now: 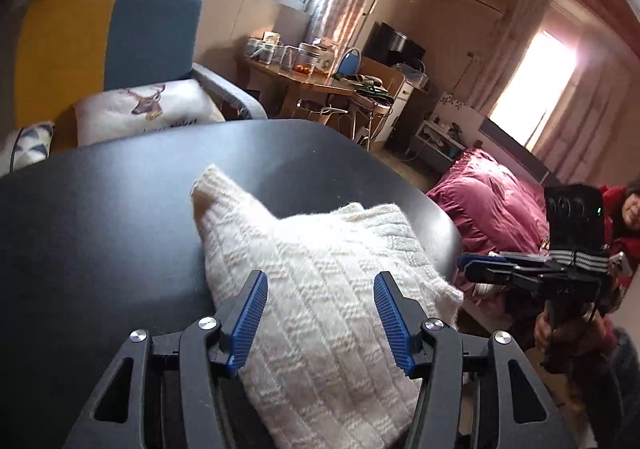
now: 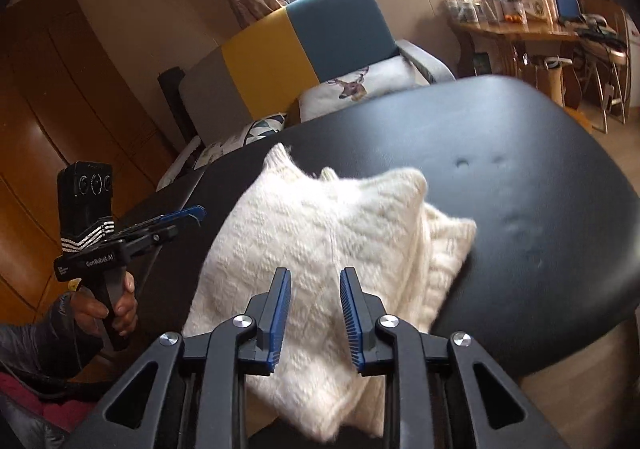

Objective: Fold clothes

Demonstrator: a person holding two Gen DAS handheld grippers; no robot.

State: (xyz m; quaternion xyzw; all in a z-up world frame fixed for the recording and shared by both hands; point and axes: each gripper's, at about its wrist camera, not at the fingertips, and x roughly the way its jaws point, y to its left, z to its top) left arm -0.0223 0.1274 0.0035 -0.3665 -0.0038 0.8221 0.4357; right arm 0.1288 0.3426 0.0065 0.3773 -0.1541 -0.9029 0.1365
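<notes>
Already the cream knitted sweater [image 1: 320, 281] lies as a thick folded bundle on the black desk [image 1: 112, 217], close to its near edge and toward the right corner. In the right wrist view the sweater [image 2: 320, 233] shows stacked layers, with a lower layer poking out on the right side, so the stack is not quite square. That offset suggests the fold is nearly done and only tidying remains.

The left claw [image 1: 320, 313] hangs just above the near end of the bundle with its blue pads spread wide and nothing between them. The right claw [image 2: 316, 309] also sits over the near end, its pads parted by a narrower gap and empty too. Both seem to be held back from the cloth so the folded shape can settle without being dragged.

Each claw appears side-on in the other's view, off the desk edge, with a hand [image 2: 116, 305] round the left handle. Beyond the desk stand a yellow and teal armchair [image 1: 112, 37] with a deer-print cushion [image 1: 148, 109], and a bed with a pink cover [image 1: 488, 201] at the right.
</notes>
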